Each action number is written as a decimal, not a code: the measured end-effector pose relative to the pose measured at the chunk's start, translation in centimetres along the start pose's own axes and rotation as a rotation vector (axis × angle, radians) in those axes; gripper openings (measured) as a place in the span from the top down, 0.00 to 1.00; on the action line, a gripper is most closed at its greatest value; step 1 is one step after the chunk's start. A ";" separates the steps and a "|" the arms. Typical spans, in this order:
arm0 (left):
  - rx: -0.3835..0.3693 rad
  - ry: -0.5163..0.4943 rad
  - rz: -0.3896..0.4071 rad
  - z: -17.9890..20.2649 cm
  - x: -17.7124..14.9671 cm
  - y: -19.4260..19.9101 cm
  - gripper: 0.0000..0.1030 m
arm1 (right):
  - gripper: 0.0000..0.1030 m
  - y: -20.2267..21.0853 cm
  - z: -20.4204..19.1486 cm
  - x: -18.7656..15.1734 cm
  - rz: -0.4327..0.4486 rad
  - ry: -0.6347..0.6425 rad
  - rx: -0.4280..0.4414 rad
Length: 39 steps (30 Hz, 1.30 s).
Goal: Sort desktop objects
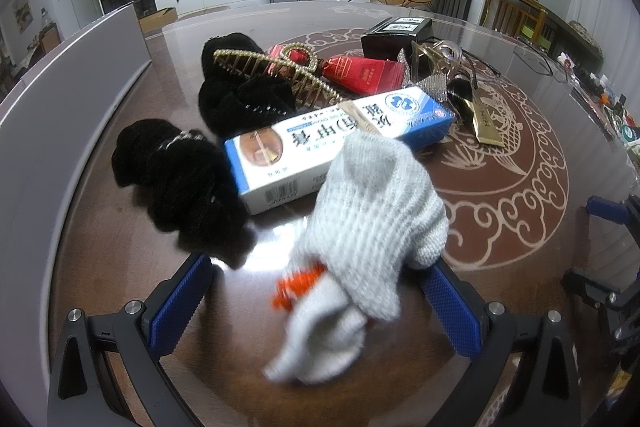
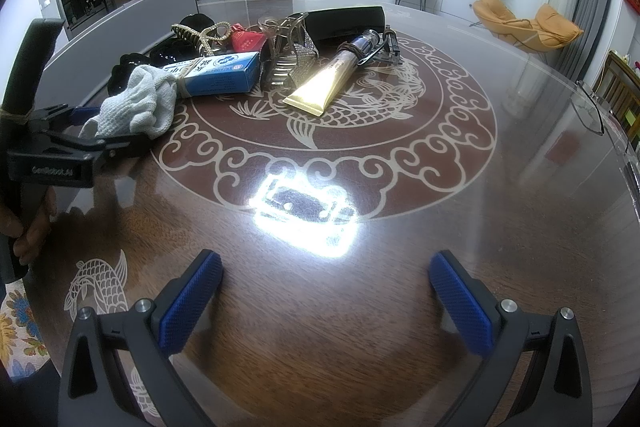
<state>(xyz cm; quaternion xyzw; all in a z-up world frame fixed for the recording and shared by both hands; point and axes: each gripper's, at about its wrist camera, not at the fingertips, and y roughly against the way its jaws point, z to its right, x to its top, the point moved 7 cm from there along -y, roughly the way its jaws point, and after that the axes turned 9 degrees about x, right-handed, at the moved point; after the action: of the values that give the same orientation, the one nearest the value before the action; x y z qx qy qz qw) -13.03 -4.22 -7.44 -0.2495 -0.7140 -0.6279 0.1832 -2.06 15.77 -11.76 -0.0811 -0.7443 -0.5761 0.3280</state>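
A white knitted glove point(image 1: 372, 227) with an orange cuff lies crumpled between the fingers of my open left gripper point(image 1: 320, 303), partly resting on a blue and white box point(image 1: 336, 139); it also shows in the right wrist view point(image 2: 136, 103). Black velvet scrunchies point(image 1: 180, 183), a gold pearl hair claw point(image 1: 272, 71), a red packet point(image 1: 364, 75), a black box point(image 1: 396, 35), a clear rhinestone clip point(image 1: 436, 67) and a gold tube point(image 2: 324, 83) make a pile behind. My right gripper point(image 2: 324, 303) is open and empty over bare table.
The round dark wooden table point(image 2: 400, 187) has a fish pattern and a bright lamp reflection point(image 2: 304, 211). A grey partition point(image 1: 60, 115) stands along the left edge. Eyeglasses point(image 2: 588, 107) lie at the far right. Small bottles point(image 1: 612, 107) line the right rim.
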 end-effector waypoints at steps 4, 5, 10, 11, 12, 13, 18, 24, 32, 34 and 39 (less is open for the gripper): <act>-0.036 -0.003 0.008 -0.7 -1.7 1.3 0.00 | 0.00 0.0 0.0 0.0 0.000 0.000 0.000; -0.059 -0.005 0.013 -0.8 -2.1 1.7 0.00 | 0.00 0.0 0.0 0.0 0.000 0.000 0.000; -0.102 0.016 0.042 -2.2 -3.1 3.8 0.00 | 0.00 0.0 0.0 -0.1 0.000 0.000 0.000; -0.105 0.017 0.060 -2.1 -2.5 4.3 0.00 | 0.00 0.0 0.0 0.0 0.000 0.000 0.000; -0.110 0.017 0.073 -2.0 -2.1 4.6 0.00 | 0.00 0.0 0.0 0.0 0.000 0.000 0.000; -0.124 0.016 0.095 -1.4 -1.0 5.2 0.00 | 0.00 0.0 0.0 0.0 0.000 0.000 0.000; -0.163 -0.064 0.106 2.3 3.1 4.5 0.00 | 0.00 0.0 0.0 0.0 0.000 0.000 0.000; -0.099 -0.111 -0.032 4.4 3.1 -0.3 0.00 | 0.00 0.0 0.0 0.0 0.001 0.000 0.000; -0.046 -0.068 -0.036 4.7 3.2 -1.6 0.00 | 0.00 0.0 0.0 0.0 0.001 0.000 0.000; -0.049 -0.072 -0.026 4.8 3.1 -1.6 0.00 | 0.00 0.0 0.0 -0.1 0.001 0.000 0.000; -0.050 -0.070 -0.014 5.1 3.0 -1.7 0.00 | 0.00 0.0 0.0 -0.1 0.001 0.000 0.000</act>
<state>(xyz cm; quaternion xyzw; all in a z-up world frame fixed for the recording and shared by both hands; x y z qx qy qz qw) -16.22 1.04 -7.80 -0.2711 -0.7059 -0.6376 0.1473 -2.02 15.82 -11.78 -0.0813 -0.7442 -0.5760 0.3283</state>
